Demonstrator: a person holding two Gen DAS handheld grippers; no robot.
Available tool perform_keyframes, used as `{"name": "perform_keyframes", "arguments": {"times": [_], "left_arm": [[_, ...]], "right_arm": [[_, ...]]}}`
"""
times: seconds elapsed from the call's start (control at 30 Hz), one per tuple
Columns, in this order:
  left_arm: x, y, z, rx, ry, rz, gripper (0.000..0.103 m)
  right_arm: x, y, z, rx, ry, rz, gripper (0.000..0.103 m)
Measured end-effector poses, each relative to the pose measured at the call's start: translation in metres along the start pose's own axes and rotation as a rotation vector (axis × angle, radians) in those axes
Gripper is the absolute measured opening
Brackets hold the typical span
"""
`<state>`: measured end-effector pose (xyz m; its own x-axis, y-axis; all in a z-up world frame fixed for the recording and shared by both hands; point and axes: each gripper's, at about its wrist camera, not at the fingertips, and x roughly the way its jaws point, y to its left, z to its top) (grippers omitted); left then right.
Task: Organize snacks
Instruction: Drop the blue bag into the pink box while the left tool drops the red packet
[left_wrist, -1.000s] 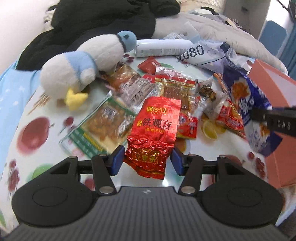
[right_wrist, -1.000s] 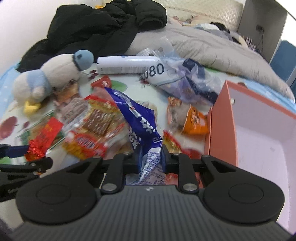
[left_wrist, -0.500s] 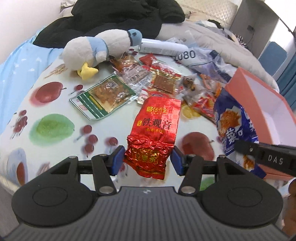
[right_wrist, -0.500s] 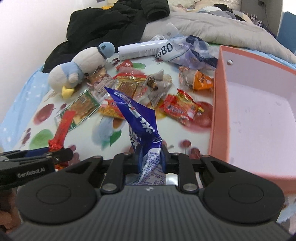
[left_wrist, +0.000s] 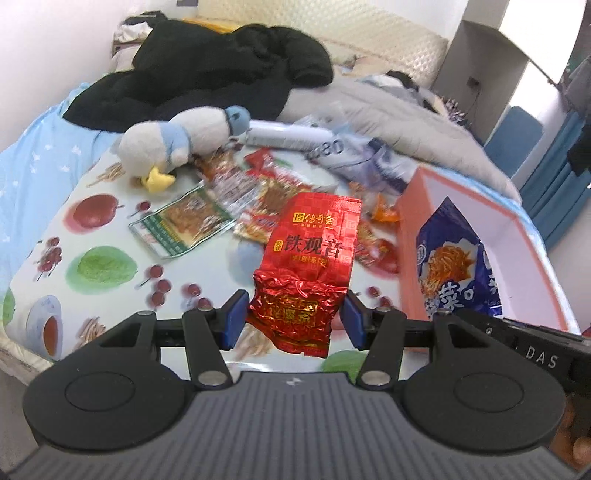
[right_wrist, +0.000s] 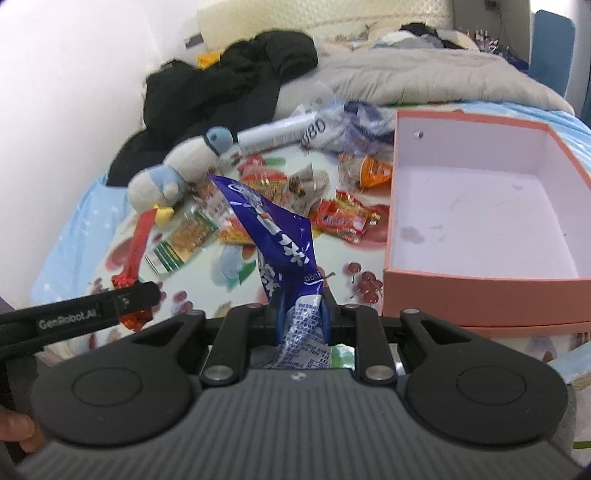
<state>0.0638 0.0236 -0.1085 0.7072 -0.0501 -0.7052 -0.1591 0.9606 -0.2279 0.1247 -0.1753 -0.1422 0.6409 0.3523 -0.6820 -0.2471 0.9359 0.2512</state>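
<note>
My left gripper is shut on the crinkled lower end of a red foil tea packet, which stands clear above the fruit-print tablecloth. My right gripper is shut on the white end of a blue snack bag, which rises up and to the left. In the left wrist view that blue bag hangs in front of the open orange box. In the right wrist view the orange box lies just right of the bag, its pale inside bare. The left gripper with the red packet shows at the left.
Several snack packs lie scattered mid-table, among them a green-edged packet. A plush penguin, a white bottle and a crumpled plastic bag lie behind them. A black coat and a grey quilt cover the bed beyond.
Both grippers have risen and drawn back from the snack pile, each still holding its packet. The blue bag has come up beside the orange box, which now fills more of the right wrist view.
</note>
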Motion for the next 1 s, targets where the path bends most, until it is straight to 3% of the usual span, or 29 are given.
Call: {"name": "perform_keyframes", "arguments": {"times": [0.3,0.53,0.83,1.0], "left_arm": [[-0.037,-0.045,0.011,0.071,-0.075,-0.064,0.06],[-0.042,-0.085,0.013,0.104,-0.079,-0.147,0.06],[-0.018,-0.14,0.016,0.152,-0.034,-0.235,0.06],[0.017,-0.166,0.026,0.159,0.009,-0.258,0.06]], "right_arm": [[-0.052,-0.014,0.008,0.023,-0.091,0.007,0.023],[-0.081,-0.036,0.011,0.055,-0.146,-0.023,0.023],[-0.095,-0.085,0.016,0.136,-0.17,-0.098,0.023],[-0.083,-0.114,0.028,0.173,-0.153,-0.132,0.023]]}}
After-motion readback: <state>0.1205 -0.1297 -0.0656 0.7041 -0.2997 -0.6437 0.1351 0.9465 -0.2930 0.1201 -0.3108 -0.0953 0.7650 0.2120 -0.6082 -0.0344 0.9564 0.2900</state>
